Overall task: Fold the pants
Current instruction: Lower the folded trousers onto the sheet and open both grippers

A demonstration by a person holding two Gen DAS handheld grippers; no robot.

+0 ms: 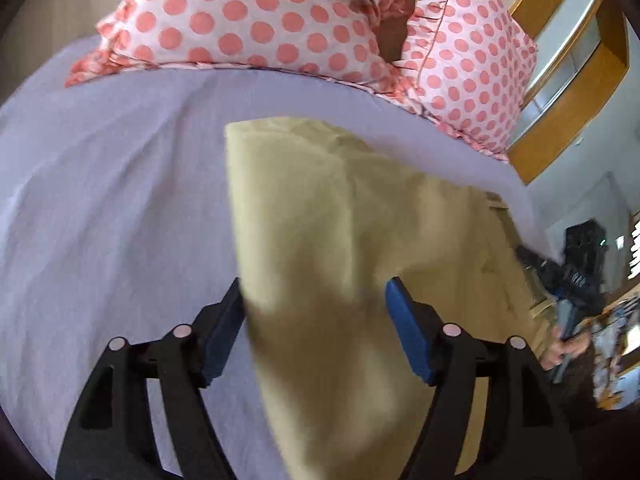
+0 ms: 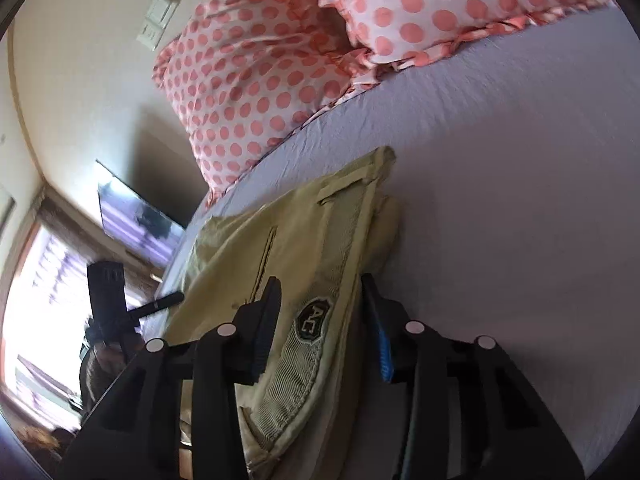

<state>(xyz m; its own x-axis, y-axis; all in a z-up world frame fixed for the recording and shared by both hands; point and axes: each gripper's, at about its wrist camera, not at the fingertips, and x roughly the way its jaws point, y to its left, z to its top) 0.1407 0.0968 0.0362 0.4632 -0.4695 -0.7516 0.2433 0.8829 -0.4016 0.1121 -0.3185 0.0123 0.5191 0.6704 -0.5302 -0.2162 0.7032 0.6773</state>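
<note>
The right tongs (image 2: 320, 320) straddle the waistband of khaki pants (image 2: 296, 248) on the lavender sheet (image 2: 520, 220).

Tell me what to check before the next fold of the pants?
1. Left hand-held gripper has cloth between its fingers: ok, though the fingers stand wide, so a real pinch: cannot tell.
2. Right hand-held gripper is at the waistband with the label: ok; grip: cannot tell.
3. Pants lie flat: not ok, the fabric is lifted and bunched.
4. Bare sheet to fold onto: ok.
5. Pillows apart from the pants: ok.
</note>
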